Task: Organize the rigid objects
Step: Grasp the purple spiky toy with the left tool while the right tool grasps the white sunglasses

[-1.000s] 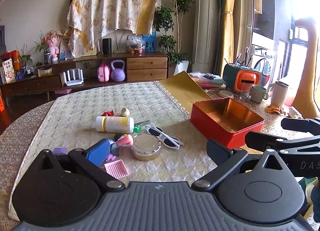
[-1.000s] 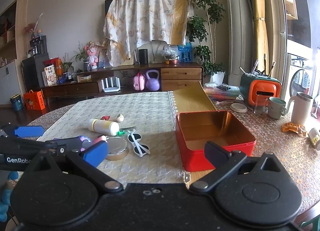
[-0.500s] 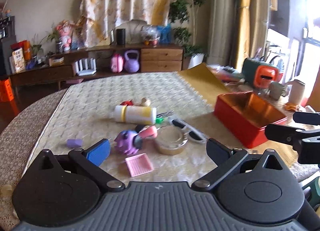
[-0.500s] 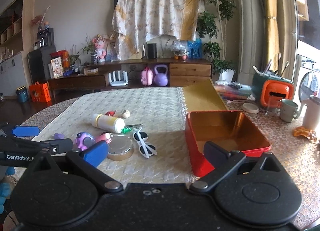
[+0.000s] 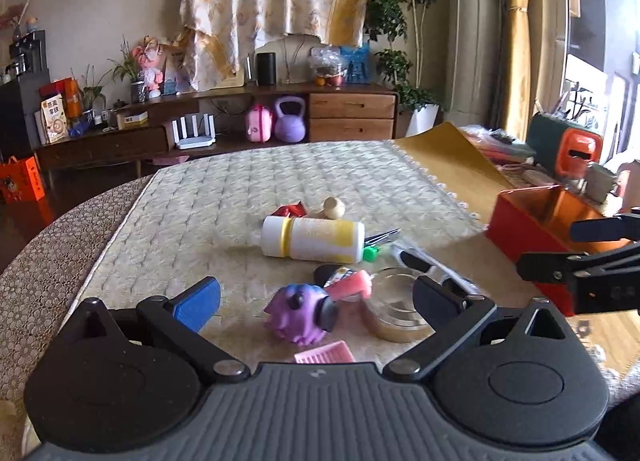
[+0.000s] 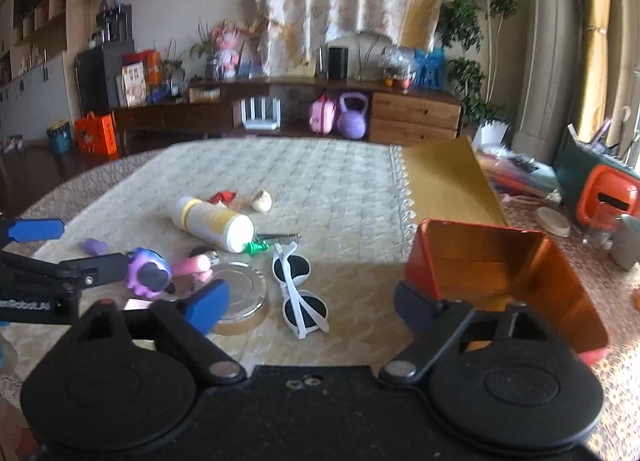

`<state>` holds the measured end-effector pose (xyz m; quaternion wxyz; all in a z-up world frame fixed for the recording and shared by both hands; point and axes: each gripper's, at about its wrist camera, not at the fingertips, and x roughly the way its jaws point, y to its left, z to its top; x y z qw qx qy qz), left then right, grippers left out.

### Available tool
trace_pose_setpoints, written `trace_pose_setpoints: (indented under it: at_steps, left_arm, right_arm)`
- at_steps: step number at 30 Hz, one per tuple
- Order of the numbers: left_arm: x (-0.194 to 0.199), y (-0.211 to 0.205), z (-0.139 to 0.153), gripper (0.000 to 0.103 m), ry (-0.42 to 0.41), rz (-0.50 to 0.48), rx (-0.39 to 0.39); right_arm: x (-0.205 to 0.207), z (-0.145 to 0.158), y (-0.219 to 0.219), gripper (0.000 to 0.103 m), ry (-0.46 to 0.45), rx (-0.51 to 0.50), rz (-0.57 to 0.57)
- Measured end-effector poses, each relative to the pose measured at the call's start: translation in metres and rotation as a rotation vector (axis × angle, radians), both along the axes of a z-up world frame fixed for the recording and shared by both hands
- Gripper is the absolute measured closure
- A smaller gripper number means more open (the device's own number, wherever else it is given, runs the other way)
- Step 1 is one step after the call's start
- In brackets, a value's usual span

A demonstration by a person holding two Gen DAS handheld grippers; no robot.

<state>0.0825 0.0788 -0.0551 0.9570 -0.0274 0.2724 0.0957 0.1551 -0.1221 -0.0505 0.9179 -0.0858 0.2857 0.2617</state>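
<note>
Small objects lie in a cluster on the quilted table mat. In the left wrist view my left gripper [image 5: 316, 295] is open and empty, just short of a purple spiky toy [image 5: 300, 311] with a pink handle. Behind it lie a white and yellow bottle [image 5: 314, 239], a round metal lid [image 5: 394, 313] and a pink comb [image 5: 324, 357]. In the right wrist view my right gripper [image 6: 310, 303] is open and empty over white sunglasses [image 6: 298, 287], with the metal lid [image 6: 240, 293] at its left finger. An open red tin box [image 6: 504, 277] stands to the right.
A small beige ball [image 6: 262, 201], a red wrapper [image 6: 224, 196], tweezers with a green clip [image 6: 276, 241] and a purple eraser [image 6: 94, 247] lie on the mat. The box's gold lid [image 6: 444, 181] leans behind it. Mugs and an orange holder [image 6: 608, 197] crowd the far right.
Both grippers have moved forward and lower towards the cluster. The purple toy now sits between the left fingers' line, and the sunglasses sit closer under the right gripper.
</note>
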Motion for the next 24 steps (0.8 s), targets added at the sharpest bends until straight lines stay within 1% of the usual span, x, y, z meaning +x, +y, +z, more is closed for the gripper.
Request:
trace_pose_setpoints:
  at_steps: [1,5,7,8,10,14,15,16,21,24]
  left_arm:
    - [0.004,0.002,-0.004,0.000,0.008,0.001,-0.002]
    - [0.018,0.010,-0.018,0.000,0.037,0.007,-0.013]
    - [0.024,0.015,-0.024,0.000,0.055,0.015,-0.032]
    - [0.027,0.018,-0.027,0.001,0.068,0.020,-0.046]
    - [0.031,0.022,-0.033,0.001,0.080,0.020,-0.071]
    - [0.035,0.025,-0.042,0.001,0.094,0.019,-0.065]
    - [0.036,0.025,-0.043,0.001,0.098,0.018,-0.064]
    - [0.037,0.026,-0.045,0.002,0.099,0.017,-0.066]
    - [0.041,0.030,-0.050,0.011,0.116,0.015,-0.083]
    - [0.046,0.033,-0.052,0.018,0.128,0.009,-0.114]
  right_arm:
    - [0.008,-0.004,0.004,0.022,0.017,-0.011,0.001]
    - [0.029,-0.020,0.017,0.027,0.064,-0.037,0.028]
    - [0.036,-0.027,0.023,0.034,0.083,-0.058,0.040]
    - [0.039,-0.030,0.026,0.036,0.090,-0.067,0.044]
    - [0.045,-0.036,0.034,0.045,0.100,-0.081,0.056]
    - [0.058,-0.043,0.043,0.055,0.111,-0.106,0.062]
    - [0.060,-0.045,0.044,0.060,0.116,-0.108,0.065]
    - [0.063,-0.046,0.046,0.064,0.120,-0.111,0.068]
    - [0.071,-0.053,0.050,0.071,0.145,-0.114,0.089]
    - [0.073,-0.055,0.051,0.078,0.166,-0.101,0.097]
